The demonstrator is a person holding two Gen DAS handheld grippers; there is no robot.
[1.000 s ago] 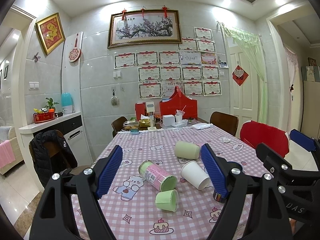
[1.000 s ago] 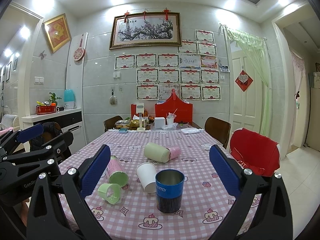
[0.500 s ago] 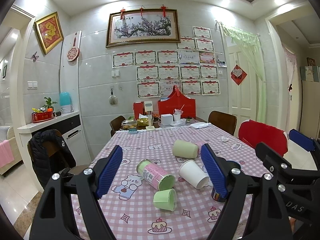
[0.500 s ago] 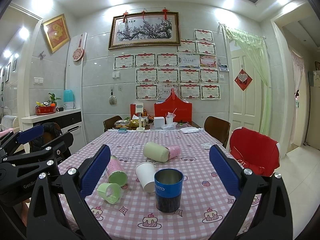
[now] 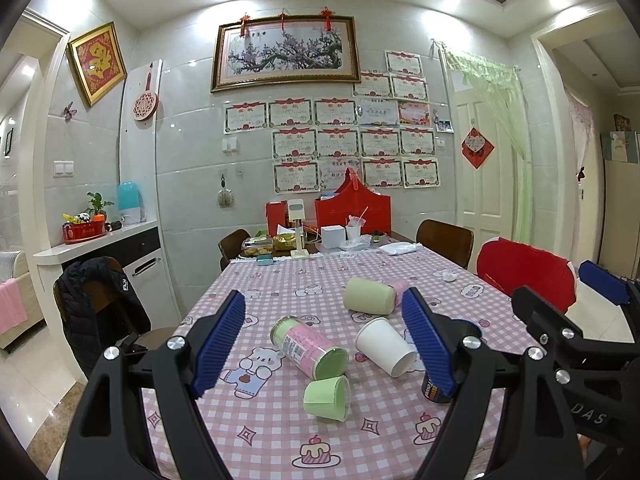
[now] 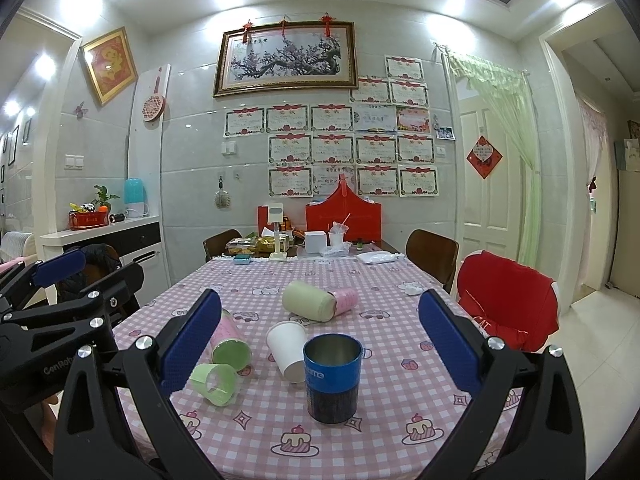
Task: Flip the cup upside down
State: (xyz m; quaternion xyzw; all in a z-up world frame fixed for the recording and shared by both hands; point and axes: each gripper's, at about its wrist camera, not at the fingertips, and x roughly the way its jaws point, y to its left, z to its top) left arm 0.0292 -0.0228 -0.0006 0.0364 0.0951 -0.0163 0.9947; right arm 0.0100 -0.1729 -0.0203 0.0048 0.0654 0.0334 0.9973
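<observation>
Now | blue cup [image 6: 333, 378] was seen upright on table [image 6: 400, 412] | right gripper [image 6: 320, 350] held wide apart, empty | left gripper [image 5: 323, 346] likewise spread, empty

a: what's lying around on the desk [image 6: 384, 364]?
b: a pink checked cloth is covering it. a red box [image 6: 343, 216] and a white box [image 6: 315, 239] are sitting at the far end.
a: and beyond?
b: a red chair [image 6: 506, 300] is standing beside the desk, a black jacket [image 5: 98, 304] is hanging over another, and a framed blossom painting [image 5: 285, 53] is hanging on the wall.
</observation>
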